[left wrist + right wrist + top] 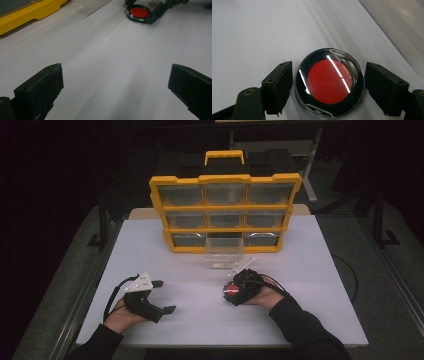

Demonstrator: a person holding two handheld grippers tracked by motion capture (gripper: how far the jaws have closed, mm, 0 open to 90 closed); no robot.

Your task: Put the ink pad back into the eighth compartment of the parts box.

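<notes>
A round black case with a red centre under a clear lid (329,83) lies flat on the white table. My right gripper (328,77) straddles it, one black pad close on each side. The right pad sits at the rim and a thin gap shows at the left pad. In the high view this gripper (231,290) is right of centre, with the case (231,291) under it. My left gripper (164,296) rests at the front left, open wide over bare table (115,82). In its view the case (139,12) lies far off beside a right gripper finger (156,13).
A yellow organiser (225,212) with clear drawers stands upright at the back of the table (310,295). One clear drawer (225,256) lies pulled out in front of it, just beyond my right gripper. Dark floor surrounds the table.
</notes>
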